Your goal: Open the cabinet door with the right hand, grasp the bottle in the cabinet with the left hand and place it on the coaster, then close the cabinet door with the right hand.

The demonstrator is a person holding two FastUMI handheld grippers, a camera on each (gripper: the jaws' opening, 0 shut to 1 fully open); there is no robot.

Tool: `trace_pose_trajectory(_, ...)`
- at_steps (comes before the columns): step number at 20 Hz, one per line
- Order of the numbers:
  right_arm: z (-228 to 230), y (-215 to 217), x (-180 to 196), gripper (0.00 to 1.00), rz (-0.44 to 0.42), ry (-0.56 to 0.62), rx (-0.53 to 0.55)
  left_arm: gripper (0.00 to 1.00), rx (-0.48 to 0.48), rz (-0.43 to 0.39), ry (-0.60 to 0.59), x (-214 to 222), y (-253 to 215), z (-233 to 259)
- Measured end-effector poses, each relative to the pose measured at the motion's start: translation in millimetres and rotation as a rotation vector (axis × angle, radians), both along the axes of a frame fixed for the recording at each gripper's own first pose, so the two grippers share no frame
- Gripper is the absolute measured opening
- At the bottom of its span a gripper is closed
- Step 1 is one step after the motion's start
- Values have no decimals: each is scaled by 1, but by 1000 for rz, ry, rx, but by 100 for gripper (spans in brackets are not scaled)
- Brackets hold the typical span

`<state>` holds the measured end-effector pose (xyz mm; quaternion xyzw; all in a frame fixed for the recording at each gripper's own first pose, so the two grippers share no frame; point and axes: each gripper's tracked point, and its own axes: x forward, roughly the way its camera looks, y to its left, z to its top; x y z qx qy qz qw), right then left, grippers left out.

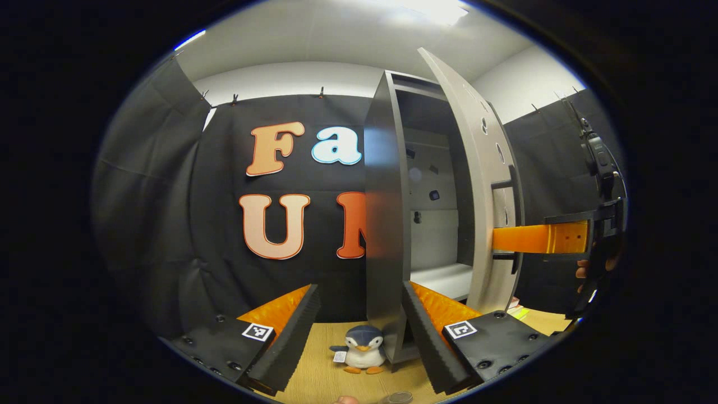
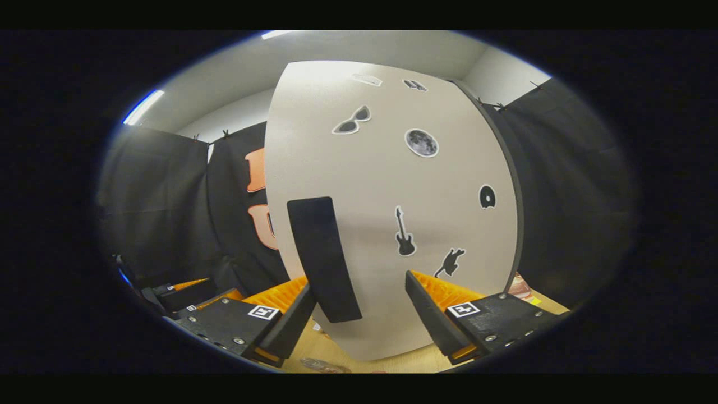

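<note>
Grey cabinet door (image 2: 392, 213) ajar, handle (image 2: 323, 259) between right claw (image 2: 359, 314) fingers

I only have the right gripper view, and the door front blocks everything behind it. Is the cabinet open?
Observer: Yes. In the left gripper view the door is swung well out from the cabinet, so the inside is exposed.
Operator: What can you see in there?
Observer: A pale lower shelf. The part that shows is bare board, and the cabinet's side panel hides the rest.
Operator: Anything near the cabinet base?
Observer: A penguin plush toy stands on the table against the cabinet's front corner.
Operator: And the left hand-held gripper?
Observer: The left hand-held gripper is open and points at that side panel.
</note>
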<state>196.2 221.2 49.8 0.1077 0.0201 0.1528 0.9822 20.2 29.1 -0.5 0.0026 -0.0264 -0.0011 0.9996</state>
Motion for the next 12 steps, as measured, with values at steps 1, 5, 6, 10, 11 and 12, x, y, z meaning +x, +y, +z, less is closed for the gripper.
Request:
trace_pose_trajectory(1, 0, 4, 4, 94, 4, -2, 0, 95, 0, 5, 0, 1, 1, 0)
trace_pose_trajectory(5, 2, 14, 15, 94, 4, -8, -8, 95, -1, 31, -2, 7, 6, 0)
trace_pose_trajectory(6, 0, 17, 18, 94, 9, -1, -1, 95, -2, 37, 0, 9, 7, -1)
trace_pose_trajectory(10, -5, 18, 40, 95, 17, 14, 37, 95, -7, 58, 15, 19, 14, -7)
trace_pose_trajectory(11, -6, 18, 45, 95, 3, 10, 28, 95, -8, 62, 16, 20, 16, -7)
trace_pose_trajectory(12, -8, 19, 47, 100, -11, 7, 7, 95, -9, 65, 19, 21, 16, -9)
